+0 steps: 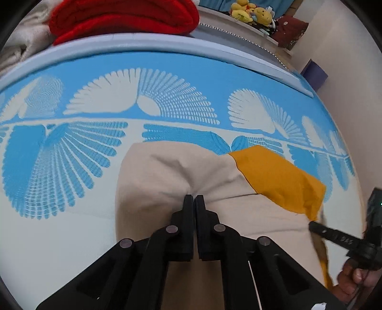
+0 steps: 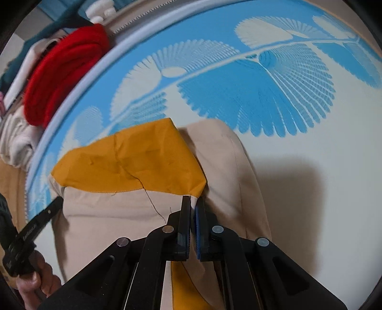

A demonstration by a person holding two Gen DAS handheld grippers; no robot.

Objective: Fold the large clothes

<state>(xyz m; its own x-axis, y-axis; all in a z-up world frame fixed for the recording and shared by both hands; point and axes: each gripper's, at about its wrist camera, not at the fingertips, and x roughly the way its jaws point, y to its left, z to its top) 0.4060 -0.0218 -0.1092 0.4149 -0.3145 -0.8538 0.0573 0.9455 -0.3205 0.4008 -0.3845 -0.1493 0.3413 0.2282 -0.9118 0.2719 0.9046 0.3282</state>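
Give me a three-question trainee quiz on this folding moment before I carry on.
1. True or false: the left tongs are shut on the beige garment.
2. What colour is the panel that the right tongs pinch at its corner? A) mustard yellow B) green C) black
3. What lies past the far edge of the blue and white sheet?

Key: 1 true. 2 A. 3 a red folded fabric, on a pile of pale cloth.
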